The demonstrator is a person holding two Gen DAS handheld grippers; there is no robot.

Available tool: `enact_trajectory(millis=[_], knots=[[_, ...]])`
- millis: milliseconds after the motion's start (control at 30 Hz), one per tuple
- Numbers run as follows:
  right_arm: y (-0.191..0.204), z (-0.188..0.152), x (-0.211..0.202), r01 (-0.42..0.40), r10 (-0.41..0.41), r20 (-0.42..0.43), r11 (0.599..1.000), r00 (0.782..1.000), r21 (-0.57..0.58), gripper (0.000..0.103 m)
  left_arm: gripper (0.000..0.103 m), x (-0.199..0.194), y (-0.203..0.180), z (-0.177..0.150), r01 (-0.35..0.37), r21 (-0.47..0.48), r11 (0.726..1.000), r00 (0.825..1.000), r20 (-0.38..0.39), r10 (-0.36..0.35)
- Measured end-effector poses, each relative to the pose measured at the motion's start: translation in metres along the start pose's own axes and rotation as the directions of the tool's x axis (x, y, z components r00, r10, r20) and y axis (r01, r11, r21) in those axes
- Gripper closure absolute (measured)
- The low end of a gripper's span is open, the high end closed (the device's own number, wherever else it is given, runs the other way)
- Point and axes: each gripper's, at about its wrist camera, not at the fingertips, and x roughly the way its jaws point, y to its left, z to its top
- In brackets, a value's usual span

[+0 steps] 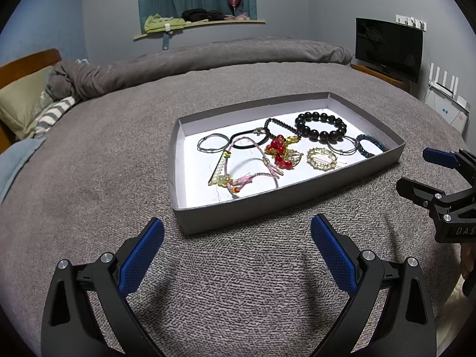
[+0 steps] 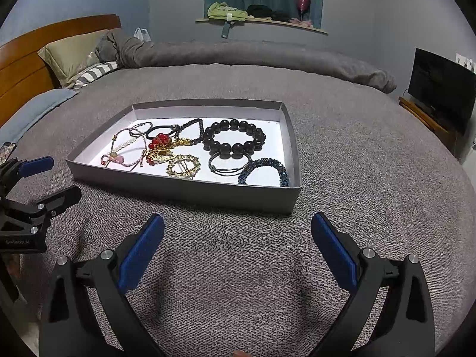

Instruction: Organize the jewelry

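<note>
A shallow grey box (image 1: 267,205) (image 2: 178,187) with a white floor lies on the bed and holds several pieces of jewelry. Among them are a large black bead bracelet (image 1: 321,126) (image 2: 233,138), a red bead cluster with gold chain (image 1: 278,150) (image 2: 159,145), a gold ring-shaped brooch (image 1: 322,158) (image 2: 183,165), a blue beaded bracelet (image 1: 370,145) (image 2: 263,171) and a pink cord bracelet (image 1: 244,166) (image 2: 125,154). My left gripper (image 1: 238,226) (image 2: 53,175) hangs open before the box's near wall. My right gripper (image 2: 238,223) (image 1: 416,168) is open too, nothing between its fingers.
The grey blanket (image 1: 119,163) covers the whole bed. Pillows (image 2: 74,56) and a wooden headboard (image 2: 26,68) lie at the left. A dark screen (image 1: 388,49) on a low stand is at the right. A window shelf (image 1: 199,25) with clothes runs along the back wall.
</note>
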Motion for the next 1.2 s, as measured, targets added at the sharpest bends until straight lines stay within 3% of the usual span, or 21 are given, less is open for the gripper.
enact_trajectory(millis=[1000,1200], knots=[[0.0008,-0.0026,0.002,-0.002,0.001,-0.009,1.0,1.0,-0.007,0.005,0.003,-0.0014,0.0002,-0.0002,0.008,0.02,1.0,1.0,0.025,-0.008],[0.0013,-0.0024,0.0028,-0.002,0.002,-0.009,1.0,1.0,-0.011,0.005,0.003,0.0016,-0.0011,0.0005,0.03,0.008,1.0,1.0,-0.008,-0.03]])
